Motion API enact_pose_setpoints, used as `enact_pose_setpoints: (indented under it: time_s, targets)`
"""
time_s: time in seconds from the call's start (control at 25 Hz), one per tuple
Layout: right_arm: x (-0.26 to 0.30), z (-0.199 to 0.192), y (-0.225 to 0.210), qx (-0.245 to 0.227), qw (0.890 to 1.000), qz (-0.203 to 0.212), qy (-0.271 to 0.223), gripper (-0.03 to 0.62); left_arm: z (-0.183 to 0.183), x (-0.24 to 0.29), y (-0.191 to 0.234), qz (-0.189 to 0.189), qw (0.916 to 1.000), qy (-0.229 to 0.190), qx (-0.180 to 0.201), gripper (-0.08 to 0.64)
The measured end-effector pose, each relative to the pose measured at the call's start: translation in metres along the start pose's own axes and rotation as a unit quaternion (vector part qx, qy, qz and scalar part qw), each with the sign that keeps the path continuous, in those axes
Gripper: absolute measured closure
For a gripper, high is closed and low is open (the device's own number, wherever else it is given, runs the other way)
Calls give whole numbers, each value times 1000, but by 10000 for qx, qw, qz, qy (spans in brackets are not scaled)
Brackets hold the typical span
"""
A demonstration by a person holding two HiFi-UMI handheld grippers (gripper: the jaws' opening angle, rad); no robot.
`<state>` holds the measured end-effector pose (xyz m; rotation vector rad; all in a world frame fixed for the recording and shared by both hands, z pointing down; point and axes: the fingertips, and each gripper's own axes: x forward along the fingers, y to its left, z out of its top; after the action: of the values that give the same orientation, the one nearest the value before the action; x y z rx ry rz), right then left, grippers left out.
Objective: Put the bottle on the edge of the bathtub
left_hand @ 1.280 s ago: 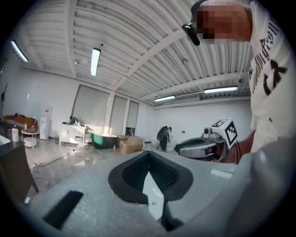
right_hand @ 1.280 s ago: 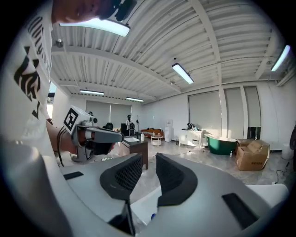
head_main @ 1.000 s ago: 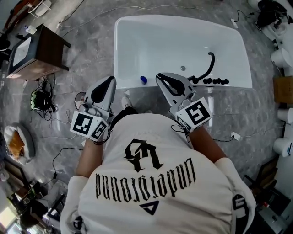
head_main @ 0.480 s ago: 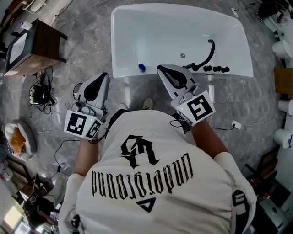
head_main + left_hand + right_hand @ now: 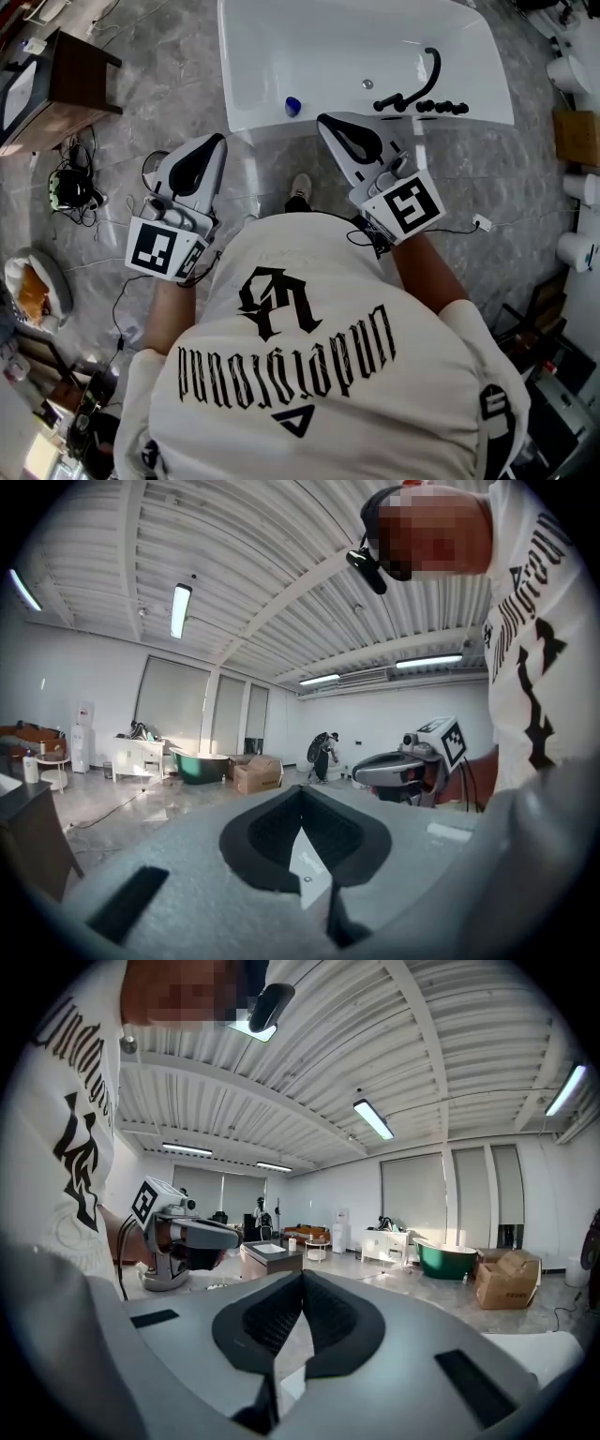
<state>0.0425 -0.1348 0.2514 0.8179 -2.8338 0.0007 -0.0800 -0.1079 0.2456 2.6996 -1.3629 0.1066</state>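
A big open hall used as a studio, not a home: a white bathtub (image 5: 328, 47) stands free on grey marble-look floor (image 5: 169, 103), under a ribbed metal ceiling (image 5: 469, 1035) with strip lights (image 5: 373, 1119), a green tub (image 5: 448, 1260) and boxes (image 5: 506, 1279) beyond

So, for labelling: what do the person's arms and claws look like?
The left claw and right claw are grey pointed shells with black padding, each bearing a white cube with black square markers. Black cables at the wrists. White short-sleeved T-shirt, black print.

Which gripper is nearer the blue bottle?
The right gripper: its tip is close beside the bottle, while the left gripper is farther off.
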Motion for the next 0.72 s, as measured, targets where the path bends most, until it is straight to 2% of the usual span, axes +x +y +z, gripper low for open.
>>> enact_pose_setpoints:
  time_s: [0.16, 0.32, 0.72]
  targets:
    - [17, 5, 43, -123, 9999, -31, 58, 578, -10, -47, 11, -18, 9999, -39, -100, 549]
    - [20, 3, 89, -25, 9999, -75, 100, 578, -19, -95, 14, -24, 9999, -88, -121, 548]
    - [21, -4, 189, 2, 9991, -275, 312, 578, -38, -188, 12, -282, 9990, -215, -281, 548]
